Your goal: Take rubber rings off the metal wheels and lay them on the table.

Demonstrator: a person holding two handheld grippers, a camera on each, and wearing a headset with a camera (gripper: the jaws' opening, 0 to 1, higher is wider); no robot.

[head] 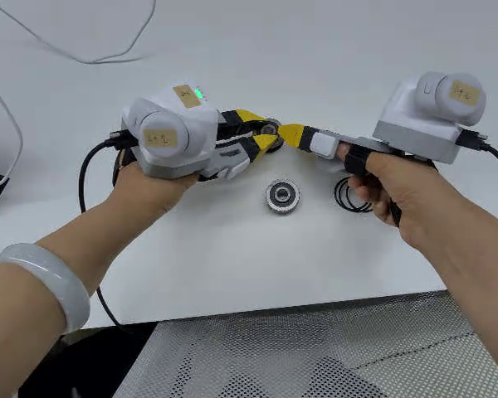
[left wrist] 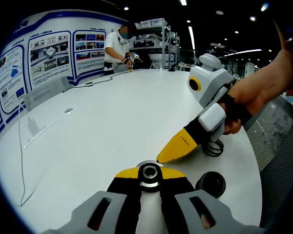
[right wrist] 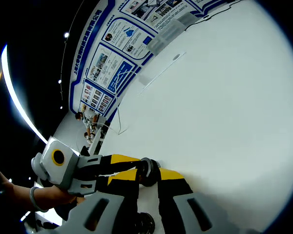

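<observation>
A small metal wheel (head: 270,128) hangs above the table, and my left gripper (head: 261,133) is shut on it with its yellow jaws. In the left gripper view the wheel (left wrist: 150,172) sits between those jaws. My right gripper (head: 289,134) comes in from the right, its yellow tips pinched together on the wheel's dark rubber ring (right wrist: 149,169). A second wheel (head: 282,196) lies flat on the white table (head: 232,240). A few loose black rubber rings (head: 347,197) lie beside it, partly under my right hand.
A black cable (head: 87,178) trails from the left gripper across the table's left side. A grey cable (head: 83,58) loops at the far back. The table's front edge (head: 274,307) runs close to me, with a mesh chair seat (head: 332,356) below it.
</observation>
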